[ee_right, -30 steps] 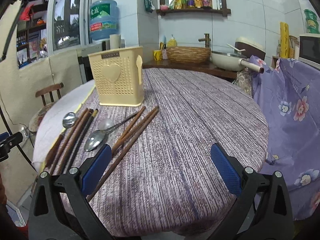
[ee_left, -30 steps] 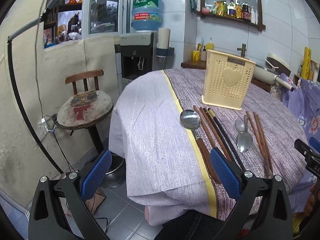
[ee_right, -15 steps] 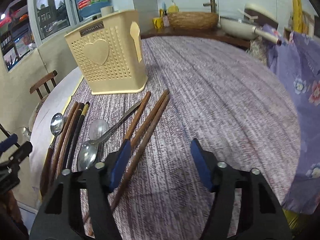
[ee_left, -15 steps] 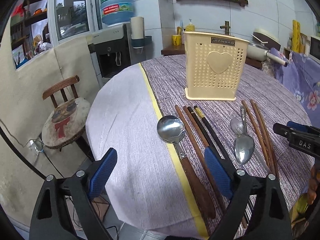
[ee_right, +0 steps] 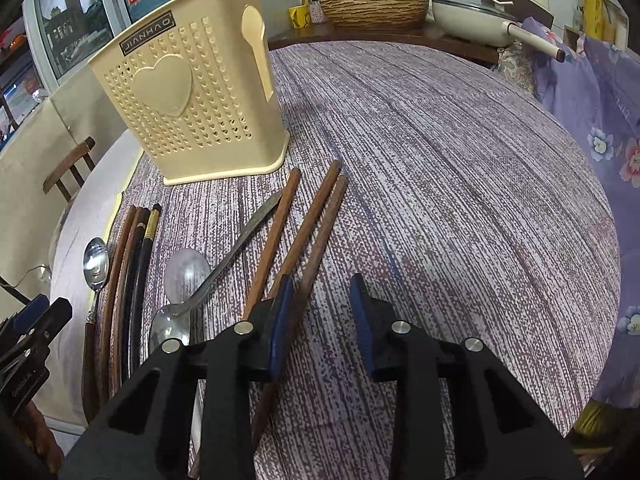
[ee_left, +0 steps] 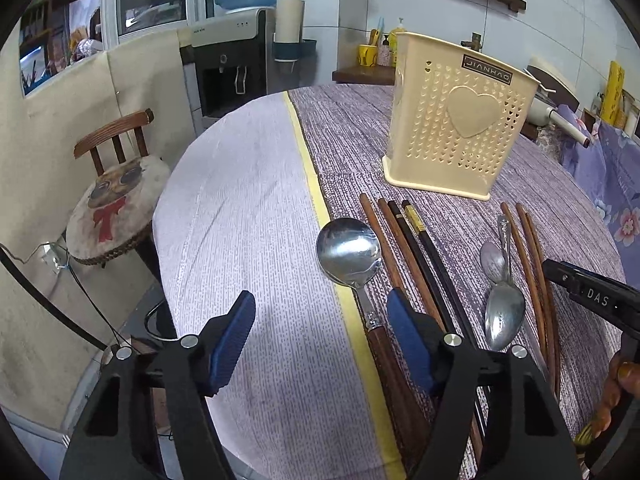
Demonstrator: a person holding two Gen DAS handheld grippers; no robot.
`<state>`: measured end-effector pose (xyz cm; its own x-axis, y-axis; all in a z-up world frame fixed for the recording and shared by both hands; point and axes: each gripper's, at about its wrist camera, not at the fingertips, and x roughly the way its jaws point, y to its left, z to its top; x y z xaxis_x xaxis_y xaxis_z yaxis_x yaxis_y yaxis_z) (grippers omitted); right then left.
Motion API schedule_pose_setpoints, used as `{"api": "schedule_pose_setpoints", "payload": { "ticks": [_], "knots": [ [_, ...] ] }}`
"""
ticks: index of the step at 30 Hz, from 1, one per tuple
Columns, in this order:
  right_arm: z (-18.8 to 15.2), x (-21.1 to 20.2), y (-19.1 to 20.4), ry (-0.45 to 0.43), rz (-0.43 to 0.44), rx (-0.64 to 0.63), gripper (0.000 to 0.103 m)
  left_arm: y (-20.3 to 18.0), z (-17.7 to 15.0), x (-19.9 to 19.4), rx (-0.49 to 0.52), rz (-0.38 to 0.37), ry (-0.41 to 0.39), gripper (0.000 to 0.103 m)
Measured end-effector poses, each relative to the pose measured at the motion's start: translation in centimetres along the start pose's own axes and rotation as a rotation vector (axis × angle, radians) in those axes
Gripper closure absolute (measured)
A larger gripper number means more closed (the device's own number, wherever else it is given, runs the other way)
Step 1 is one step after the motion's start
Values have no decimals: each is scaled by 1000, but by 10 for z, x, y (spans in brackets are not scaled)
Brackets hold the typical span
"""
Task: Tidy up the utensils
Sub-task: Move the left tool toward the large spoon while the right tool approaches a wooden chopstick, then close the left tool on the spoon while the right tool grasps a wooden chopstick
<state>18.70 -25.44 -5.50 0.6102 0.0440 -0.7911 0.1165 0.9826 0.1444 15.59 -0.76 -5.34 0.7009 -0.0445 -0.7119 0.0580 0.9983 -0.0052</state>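
Left gripper (ee_left: 320, 330): black frame, blue ribbed pads spread wide with nothing between them; it hangs over the near left of the table, the right pad above the wooden handle of the large steel spoon (ee_left: 349, 254)

Right gripper (ee_right: 322, 312): fingers parted by a moderate gap, narrower than the left pair, and holding nothing; the left pad (ee_right: 282, 316) sits over the near part of the pair of brown wooden chopsticks (ee_right: 316, 224), contact cannot be told

Utensils: all lie flat on the purple striped tablecloth (ee_right: 460, 184), roughly parallel, running near to far; from the left come the large spoon, a row of two brown and two black chopsticks (ee_left: 404, 248), two small steel spoons (ee_left: 502, 292) with the long one's handle crossing the other's bowl, then three brown chopsticks

Holder: the cream perforated plastic utensil basket (ee_left: 456, 120) with a raised heart stands upright at the far end of the utensils, just beyond their tips

Left view only: the pale cloth with a yellow stripe (ee_left: 316, 196) beside the purple one, a wooden chair with a round cushion (ee_left: 116, 204), a water dispenser (ee_left: 232, 68)

Right view only: a spoon shape moulded on the basket's side wall, a woven basket (ee_right: 374, 6) and a cream pan (ee_right: 476, 16) on the far counter, a floral purple cloth (ee_right: 600, 120) at right
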Motion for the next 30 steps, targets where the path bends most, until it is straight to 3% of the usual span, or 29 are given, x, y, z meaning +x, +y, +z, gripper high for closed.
{"api": "schedule_pose_setpoints", "payload": {
  "ticks": [10,24,30],
  "knots": [
    [19,16,-4,-4,-6,15,90,-4,8,10,-5,2,22,35],
    [29,24,-4,0,1,-3,90,-19,14,36,39,66,68,36],
    [31,26,-3,-4,1,-11,90,-17,17,44,32,40,99,41]
  ]
}}
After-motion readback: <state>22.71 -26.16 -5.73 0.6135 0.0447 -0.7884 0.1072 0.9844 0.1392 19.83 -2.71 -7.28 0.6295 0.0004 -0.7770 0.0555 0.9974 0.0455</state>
